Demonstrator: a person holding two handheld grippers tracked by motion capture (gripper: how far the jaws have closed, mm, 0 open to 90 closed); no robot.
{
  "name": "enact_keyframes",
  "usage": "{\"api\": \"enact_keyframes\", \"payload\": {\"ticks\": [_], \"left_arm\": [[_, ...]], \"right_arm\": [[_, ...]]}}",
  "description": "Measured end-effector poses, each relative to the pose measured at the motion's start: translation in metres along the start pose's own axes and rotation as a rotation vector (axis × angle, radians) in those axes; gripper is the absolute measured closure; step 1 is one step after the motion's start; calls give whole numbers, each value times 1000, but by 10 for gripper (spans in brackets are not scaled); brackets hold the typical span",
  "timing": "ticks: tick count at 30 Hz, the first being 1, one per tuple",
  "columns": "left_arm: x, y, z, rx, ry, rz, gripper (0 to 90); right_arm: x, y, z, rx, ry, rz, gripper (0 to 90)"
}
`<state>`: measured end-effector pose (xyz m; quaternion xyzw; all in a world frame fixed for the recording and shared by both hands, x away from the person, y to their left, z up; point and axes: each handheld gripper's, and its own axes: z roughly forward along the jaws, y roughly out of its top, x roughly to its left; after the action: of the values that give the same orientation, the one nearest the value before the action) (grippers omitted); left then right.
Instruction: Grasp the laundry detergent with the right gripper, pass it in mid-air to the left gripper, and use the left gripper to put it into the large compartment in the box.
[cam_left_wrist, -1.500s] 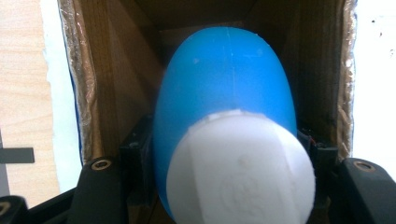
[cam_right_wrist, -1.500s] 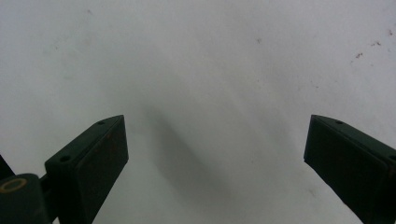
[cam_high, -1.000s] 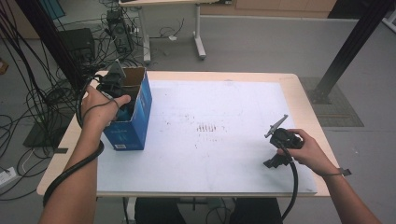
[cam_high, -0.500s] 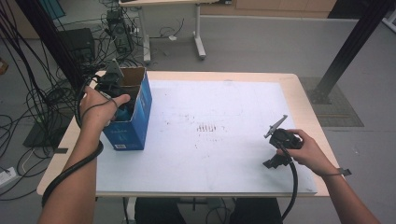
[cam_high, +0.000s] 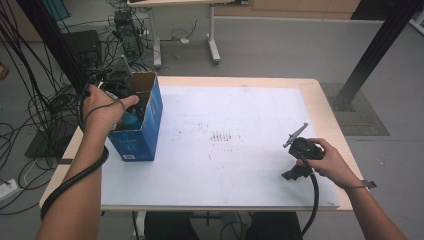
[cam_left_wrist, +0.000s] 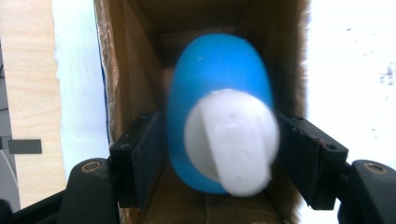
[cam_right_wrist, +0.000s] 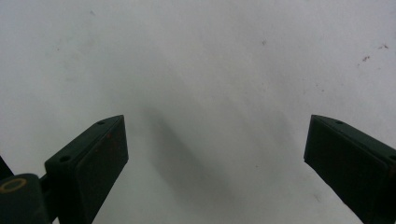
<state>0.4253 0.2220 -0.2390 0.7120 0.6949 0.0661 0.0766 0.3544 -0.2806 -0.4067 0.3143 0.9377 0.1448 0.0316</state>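
A blue cardboard box with an open top stands at the table's left edge. My left gripper reaches down into it. In the left gripper view, its jaws press on both sides of a blue rounded bottle with a white cap, between the box's brown inner walls. A bit of the blue bottle shows beside the hand in the high view. My right gripper rests at the right of the table, pointing down at the white sheet, wide open with nothing between its jaws.
A white sheet covers most of the wooden table. Faint dark marks sit near its middle. Cables and equipment crowd the floor at the left, and another table's legs stand behind.
The left hand and its gripper have shifted slightly up and to the left at the box's mouth. The right hand and gripper have stayed put.
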Motion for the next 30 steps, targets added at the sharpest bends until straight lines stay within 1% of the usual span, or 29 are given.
{"api": "enact_keyframes", "payload": {"ticks": [6,10,14,16,17,22,25,26,30], "left_arm": [[-3,0,-12,-14,5,11,321],[-4,-2,-24,-29,0,17,310],[-7,-4,-35,-42,17,25,282],[-9,-5,-41,-51,22,28,273],[-10,-6,-43,-52,26,30,271],[-16,-8,-52,-58,23,41,212],[-21,-9,-54,-57,25,46,163],[-24,-9,-56,-60,25,51,161],[-32,-13,-59,-59,12,59,126]], "right_arm": [[1,1,0,0,-1,-3,60],[1,2,-1,-4,2,1,60],[0,3,-2,3,-5,-8,60],[1,3,-2,-3,-1,-1,60],[1,4,-2,-3,0,-6,60],[2,4,-4,-7,-6,-9,60],[2,4,-5,-6,-10,-8,60],[2,4,-5,-5,-10,-9,60],[2,3,-7,-8,-11,-8,59]]}}
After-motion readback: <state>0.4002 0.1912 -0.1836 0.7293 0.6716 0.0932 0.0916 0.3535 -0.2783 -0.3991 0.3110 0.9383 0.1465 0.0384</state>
